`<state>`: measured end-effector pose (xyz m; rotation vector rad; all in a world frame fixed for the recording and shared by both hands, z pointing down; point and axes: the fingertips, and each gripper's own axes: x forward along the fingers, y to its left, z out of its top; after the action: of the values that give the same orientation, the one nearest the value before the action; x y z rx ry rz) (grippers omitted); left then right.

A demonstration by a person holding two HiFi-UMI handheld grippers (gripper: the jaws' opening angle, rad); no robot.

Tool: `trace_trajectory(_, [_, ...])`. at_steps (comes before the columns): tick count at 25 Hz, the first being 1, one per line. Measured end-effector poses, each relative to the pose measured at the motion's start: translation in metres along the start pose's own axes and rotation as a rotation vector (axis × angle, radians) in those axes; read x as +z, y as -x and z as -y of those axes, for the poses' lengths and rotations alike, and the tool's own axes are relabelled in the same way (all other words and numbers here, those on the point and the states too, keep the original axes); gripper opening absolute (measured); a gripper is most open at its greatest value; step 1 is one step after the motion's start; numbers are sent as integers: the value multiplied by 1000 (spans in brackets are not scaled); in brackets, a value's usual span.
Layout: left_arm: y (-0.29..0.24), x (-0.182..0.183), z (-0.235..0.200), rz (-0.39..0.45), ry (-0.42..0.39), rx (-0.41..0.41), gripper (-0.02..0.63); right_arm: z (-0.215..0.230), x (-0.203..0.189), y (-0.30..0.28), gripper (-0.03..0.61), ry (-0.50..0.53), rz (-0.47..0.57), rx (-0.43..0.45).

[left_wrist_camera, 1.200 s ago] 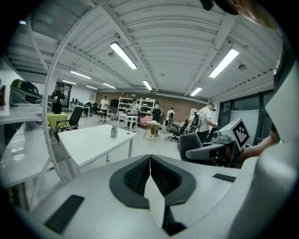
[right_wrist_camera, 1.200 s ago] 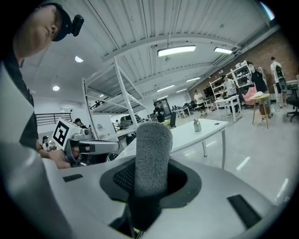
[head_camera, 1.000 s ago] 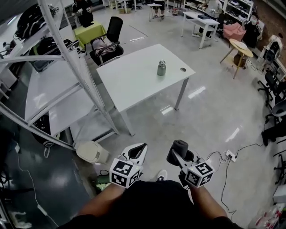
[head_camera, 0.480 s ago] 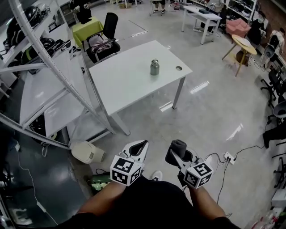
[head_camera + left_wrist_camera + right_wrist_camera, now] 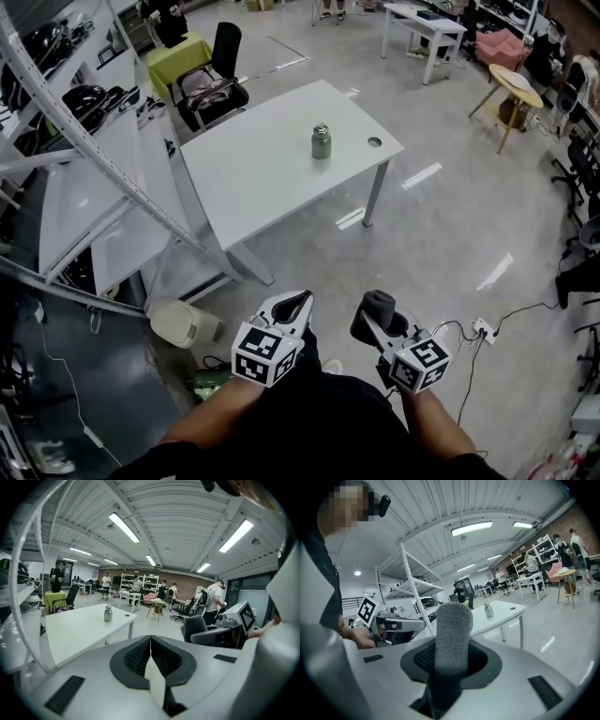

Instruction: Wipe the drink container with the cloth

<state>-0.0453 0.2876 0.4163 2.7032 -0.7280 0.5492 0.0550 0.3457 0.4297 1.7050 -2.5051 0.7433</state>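
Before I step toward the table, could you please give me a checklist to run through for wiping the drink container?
1. The cloth sits in the right hand-held gripper: ok, jaws clamped on it.
2. The left hand-held gripper is free: ok, jaws together, nothing between them.
3. The drink container stands upright on the table: ok.
4. The drink container is within reach: not ok, open floor lies between it and both hand-held grippers.
5. It is closed tight: cannot tell, too small.
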Motion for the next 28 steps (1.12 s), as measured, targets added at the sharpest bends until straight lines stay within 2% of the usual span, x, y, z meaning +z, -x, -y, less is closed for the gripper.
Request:
trace_trajectory(6, [-35,24,-30,22,-7,-22,17,21,22,-38,114,18,-4,1])
trace_trajectory(17, [-101,86,-124,52,-1,-37,17,70,73,-127,114,17,-42,-33])
trace_trajectory(28, [-140,112,-208,46,-3,-82,17,88,112,-221,114,30,-55,-32])
